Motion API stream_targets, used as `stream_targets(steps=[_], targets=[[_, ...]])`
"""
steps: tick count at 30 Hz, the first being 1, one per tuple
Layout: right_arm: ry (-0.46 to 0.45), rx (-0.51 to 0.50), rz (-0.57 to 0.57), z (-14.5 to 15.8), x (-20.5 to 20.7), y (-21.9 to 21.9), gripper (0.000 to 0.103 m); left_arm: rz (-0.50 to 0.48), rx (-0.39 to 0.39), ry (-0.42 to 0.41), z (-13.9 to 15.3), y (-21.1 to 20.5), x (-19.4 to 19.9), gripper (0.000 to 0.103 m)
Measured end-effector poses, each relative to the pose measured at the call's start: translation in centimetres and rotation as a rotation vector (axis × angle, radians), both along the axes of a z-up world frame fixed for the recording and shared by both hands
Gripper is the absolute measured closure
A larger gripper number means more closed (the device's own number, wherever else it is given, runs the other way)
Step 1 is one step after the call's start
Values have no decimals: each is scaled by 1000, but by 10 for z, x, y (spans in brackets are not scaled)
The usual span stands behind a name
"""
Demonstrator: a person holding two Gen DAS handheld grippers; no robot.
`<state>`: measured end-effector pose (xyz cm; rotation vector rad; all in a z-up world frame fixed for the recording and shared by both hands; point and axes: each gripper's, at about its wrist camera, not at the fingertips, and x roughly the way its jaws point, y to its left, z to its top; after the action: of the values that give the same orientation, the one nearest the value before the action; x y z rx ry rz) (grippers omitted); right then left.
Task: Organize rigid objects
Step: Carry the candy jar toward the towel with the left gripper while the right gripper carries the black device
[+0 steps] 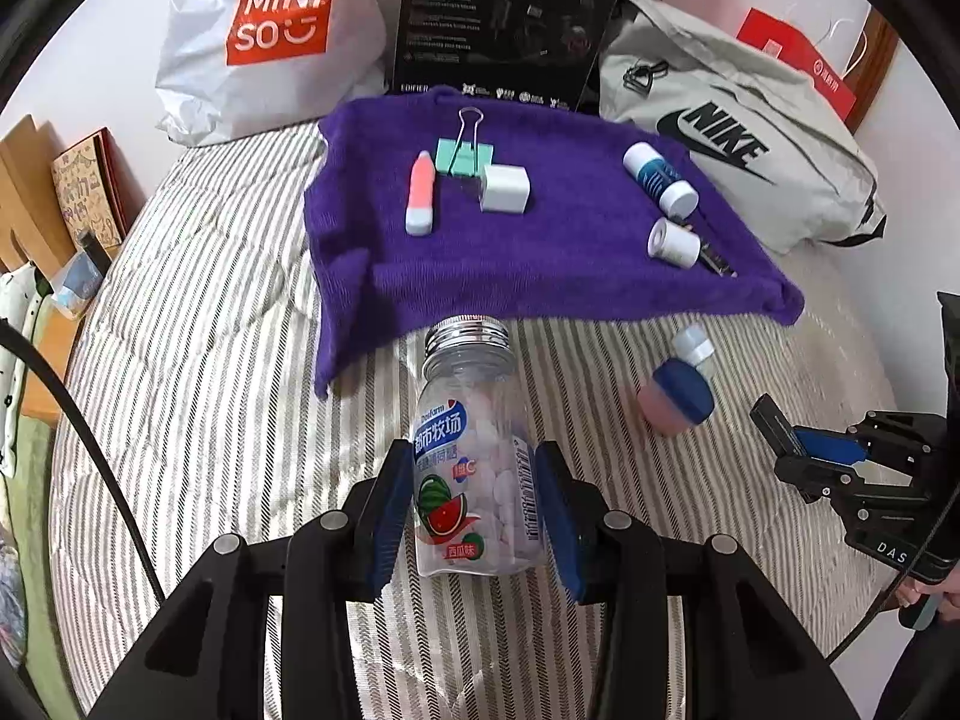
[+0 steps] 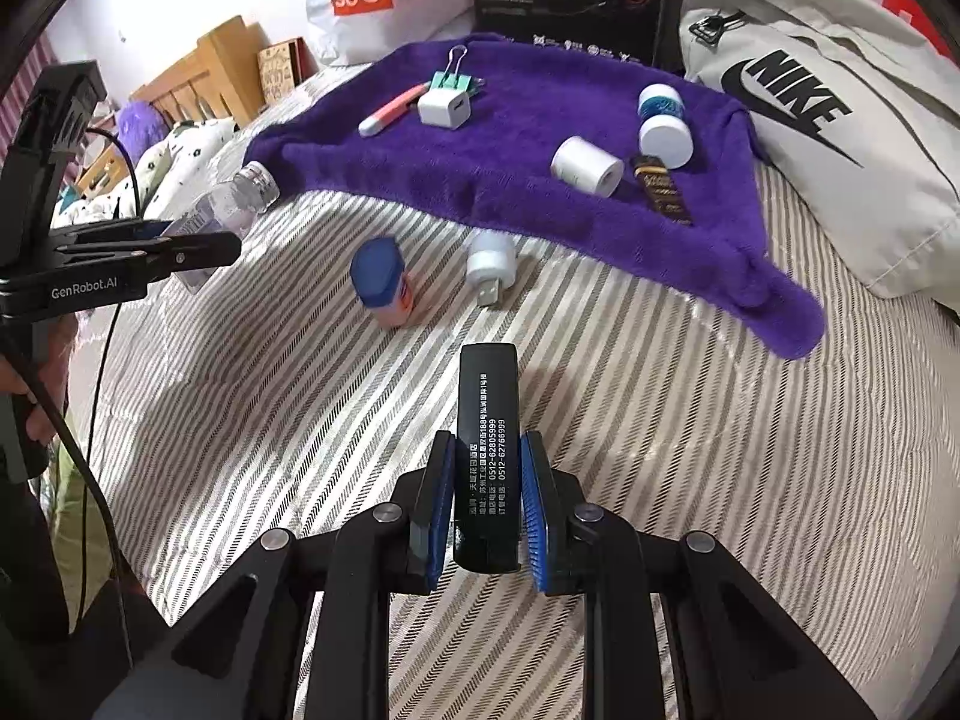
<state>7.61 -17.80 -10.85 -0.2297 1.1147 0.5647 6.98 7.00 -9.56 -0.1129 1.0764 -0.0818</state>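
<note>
**Both grippers loaded over the striped bed**

Left gripper: fingers closed on a clear candy bottle, pads pressed against its two sides. Bottle lying with its silver screw cap toward the purple towel, cap just short of the towel's near edge; white tablets inside, watermelon on the label. From the right wrist view, same bottle seen clamped at the far left, raised a little above the bedspread.

Right gripper: fingers gripping a flat black box, white print along its face, far end sticking out well past the fingertips. In the left wrist view, the right gripper at the right edge with the black box in it, a hand under its handle.

On the bedspread between grippers and towel: a small pink bottle with a blue cap, on its side, and just beside it a white USB plug light, near the towel's edge.

On the towel, left group: a pink-and-white tube, a mint binder clip, a white charger cube, clip and cube touching. Right group, well apart from the first: a white-and-blue bottle, a white roll, a dark gold-printed stick just beside the roll.

Behind the towel: a white shopping bag, a black carton, a grey sports bag.
</note>
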Motion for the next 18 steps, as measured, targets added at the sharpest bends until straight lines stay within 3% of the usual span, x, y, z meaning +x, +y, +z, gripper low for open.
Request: stream_targets(steps=[18], targets=[[-24, 44, -8, 30, 49, 2, 81, 10, -3, -31, 20, 5, 37, 64]])
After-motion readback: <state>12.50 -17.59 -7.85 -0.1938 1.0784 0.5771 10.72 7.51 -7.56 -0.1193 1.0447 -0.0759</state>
